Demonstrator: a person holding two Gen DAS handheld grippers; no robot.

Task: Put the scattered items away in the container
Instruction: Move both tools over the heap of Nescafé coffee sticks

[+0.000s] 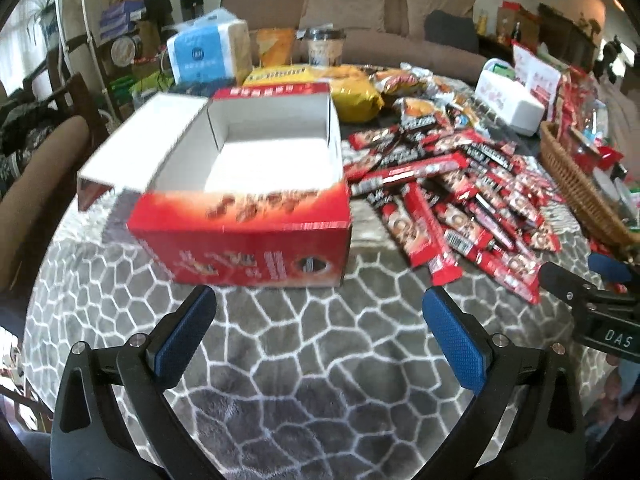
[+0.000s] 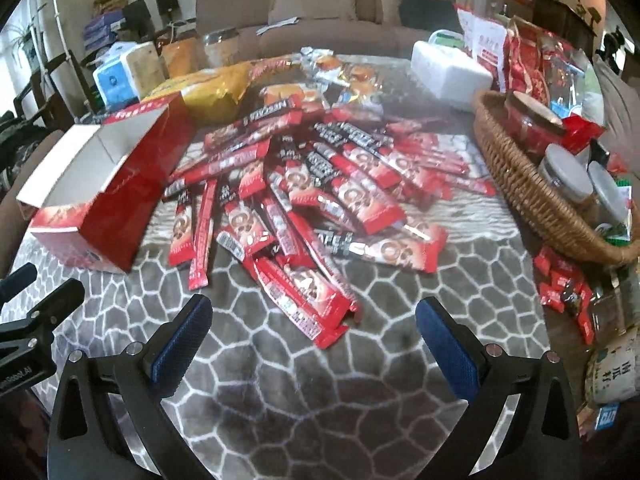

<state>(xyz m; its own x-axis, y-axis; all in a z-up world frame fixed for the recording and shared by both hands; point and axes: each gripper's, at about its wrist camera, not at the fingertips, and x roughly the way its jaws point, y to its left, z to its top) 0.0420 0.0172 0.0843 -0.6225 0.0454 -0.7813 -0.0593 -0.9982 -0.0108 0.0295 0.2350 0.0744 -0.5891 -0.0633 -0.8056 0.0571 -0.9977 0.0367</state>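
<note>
A red cardboard box (image 1: 244,240) stands open and empty on the grey patterned table cover, its white lid flap (image 1: 144,140) folded out to the left. To its right lies a heap of several red coffee stick sachets (image 1: 460,196). My left gripper (image 1: 320,320) hangs open just in front of the box, nothing between its blue pads. In the right wrist view the same sachets (image 2: 320,200) spread across the middle, the box (image 2: 108,200) at left. My right gripper (image 2: 314,324) is open, its pads flanking the nearest sachet's end without touching it.
A wicker basket (image 2: 528,192) with jars sits at the right. Yellow snack bags (image 1: 352,92), a white plastic case (image 1: 512,100), a tissue pack (image 1: 204,48) and a cup stand at the back. Small red candies (image 2: 564,288) lie near the right edge. A sofa stands behind.
</note>
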